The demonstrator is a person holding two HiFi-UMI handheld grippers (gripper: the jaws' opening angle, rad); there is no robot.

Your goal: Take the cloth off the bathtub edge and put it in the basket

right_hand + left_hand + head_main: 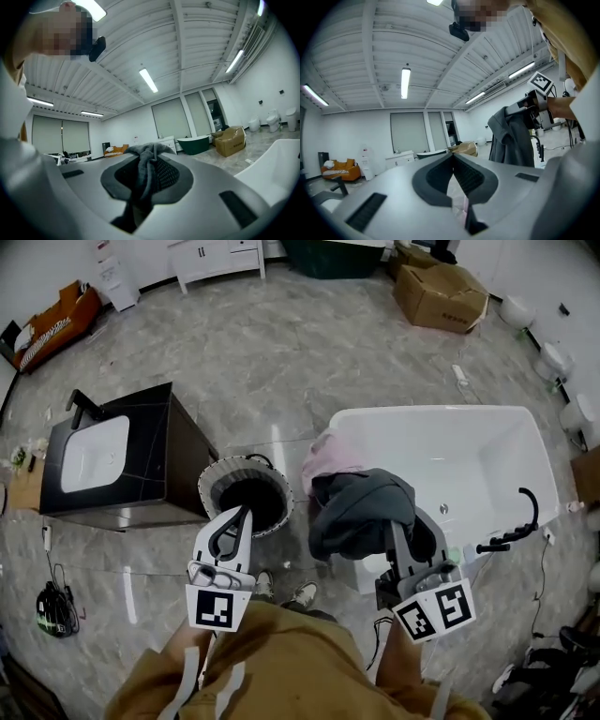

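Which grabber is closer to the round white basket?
Left. The left gripper sits over the rim of the round white ribbed basket; the right gripper, clamping the grey cloth, is beside the white bathtub.

The head view looks steeply down on bathtub [469, 460], basket [214, 486], left tongs [239, 519] and right tongs [397, 532] close beneath. Each gripper view rides just behind its own tongs, tilted toward the ceiling [370, 56]; the left one shares right tongs and cloth [511, 140] with the head view.
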